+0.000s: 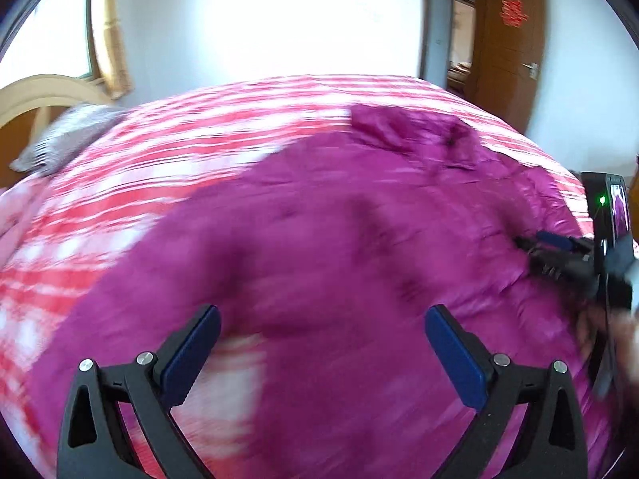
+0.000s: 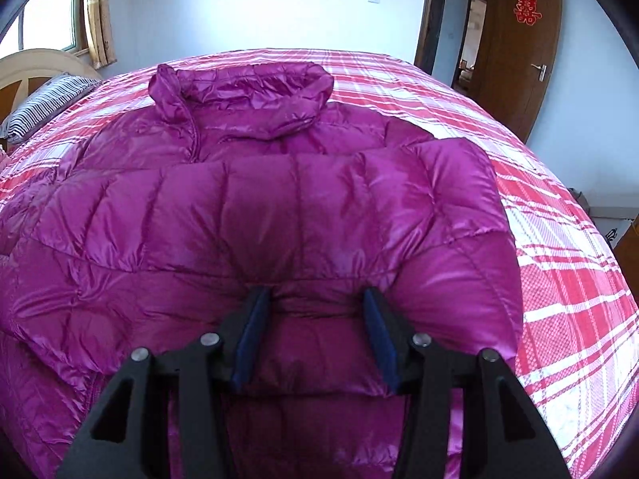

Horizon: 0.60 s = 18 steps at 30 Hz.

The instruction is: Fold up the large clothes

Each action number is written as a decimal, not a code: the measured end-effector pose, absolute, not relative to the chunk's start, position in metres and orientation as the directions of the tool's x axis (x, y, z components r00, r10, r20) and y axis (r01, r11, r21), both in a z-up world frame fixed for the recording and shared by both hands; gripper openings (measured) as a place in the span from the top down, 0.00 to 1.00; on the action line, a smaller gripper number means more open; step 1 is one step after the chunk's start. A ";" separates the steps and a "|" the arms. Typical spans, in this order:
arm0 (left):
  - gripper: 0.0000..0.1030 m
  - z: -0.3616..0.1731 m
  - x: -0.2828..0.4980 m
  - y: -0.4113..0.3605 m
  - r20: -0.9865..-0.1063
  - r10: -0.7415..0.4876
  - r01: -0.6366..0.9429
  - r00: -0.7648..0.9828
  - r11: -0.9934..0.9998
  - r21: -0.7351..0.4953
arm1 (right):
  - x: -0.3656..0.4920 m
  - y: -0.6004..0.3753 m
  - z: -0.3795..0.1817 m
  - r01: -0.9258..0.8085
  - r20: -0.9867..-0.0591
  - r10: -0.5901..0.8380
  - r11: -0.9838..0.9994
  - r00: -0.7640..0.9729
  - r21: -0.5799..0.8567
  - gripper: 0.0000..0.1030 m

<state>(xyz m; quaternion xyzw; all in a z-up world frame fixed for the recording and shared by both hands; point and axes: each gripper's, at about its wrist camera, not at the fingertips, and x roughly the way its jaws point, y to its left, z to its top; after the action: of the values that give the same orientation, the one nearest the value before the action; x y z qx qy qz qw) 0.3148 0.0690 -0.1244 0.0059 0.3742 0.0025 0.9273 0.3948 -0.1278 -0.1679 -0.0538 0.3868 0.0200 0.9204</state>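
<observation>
Magenta quilted jacket (image 2: 259, 207) lies spread on the red-plaid bed (image 2: 567, 279), collar toward the far edge. Right gripper (image 2: 315, 299) pinches a jacket fold. Left gripper (image 1: 321, 315) hovers spread above the jacket, gripping nothing.

**Gripper states, both hands**

Left hand-held gripper (image 1: 321, 353): jaws spread wide, nothing between the blue pads (image 1: 191, 359); view motion-blurred, so height above the fabric is uncertain. Right hand-held gripper (image 2: 315, 333): jaws partly closed, pinching a puffy fold; also visible from the left wrist at far right (image 1: 535, 247).
</observation>
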 end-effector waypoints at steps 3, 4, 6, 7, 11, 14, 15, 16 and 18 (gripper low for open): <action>0.01 -0.121 0.274 0.128 -0.687 0.089 -0.107 0.721 0.994 0.016 | 0.394 -0.127 -0.168 -0.078 -0.712 -0.009 0.993 0.703 -0.090 0.47; 0.01 -0.119 0.256 0.152 -0.679 0.130 -0.160 0.723 0.987 0.019 | 0.394 -0.127 -0.168 -0.079 -0.710 -0.010 0.993 0.704 -0.092 0.47; 0.01 -0.118 0.233 0.185 -0.670 0.204 -0.240 0.714 0.970 0.040 | 0.393 -0.127 -0.168 -0.079 -0.710 -0.010 0.993 0.704 -0.093 0.47; 0.01 -0.118 0.218 0.205 -0.664 0.242 -0.291 0.707 0.956 0.039 | 0.393 -0.126 -0.169 -0.079 -0.709 -0.013 0.992 0.705 -0.096 0.47; 0.02 -0.119 0.196 0.245 -0.660 0.263 -0.373 0.704 0.927 -0.028 | 0.392 -0.125 -0.168 -0.078 -0.706 -0.018 0.992 0.708 -0.103 0.47; 0.06 -0.130 0.198 0.257 -0.684 0.222 -0.394 0.695 0.913 -0.104 | 0.391 -0.124 -0.168 -0.079 -0.704 -0.021 0.991 0.709 -0.109 0.47; 0.08 -0.134 0.203 0.255 -0.693 0.207 -0.390 0.691 0.913 -0.117 | 0.392 -0.124 -0.168 -0.078 -0.704 -0.022 0.991 0.710 -0.109 0.47; 0.10 -0.140 0.207 0.253 -0.703 0.200 -0.389 0.683 0.913 -0.119 | 0.392 -0.124 -0.168 -0.077 -0.704 -0.022 0.991 0.710 -0.109 0.47; 0.39 -0.156 0.217 0.253 -0.730 0.222 -0.410 0.647 0.908 -0.088 | 0.391 -0.124 -0.168 -0.076 -0.702 -0.022 0.991 0.712 -0.108 0.47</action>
<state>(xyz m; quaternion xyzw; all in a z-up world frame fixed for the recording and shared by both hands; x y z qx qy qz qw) 0.2170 0.2527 -0.1558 -0.1234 0.3816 0.1756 0.8991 0.3907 -0.1243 -0.1684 -0.0645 0.3795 0.0148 0.9228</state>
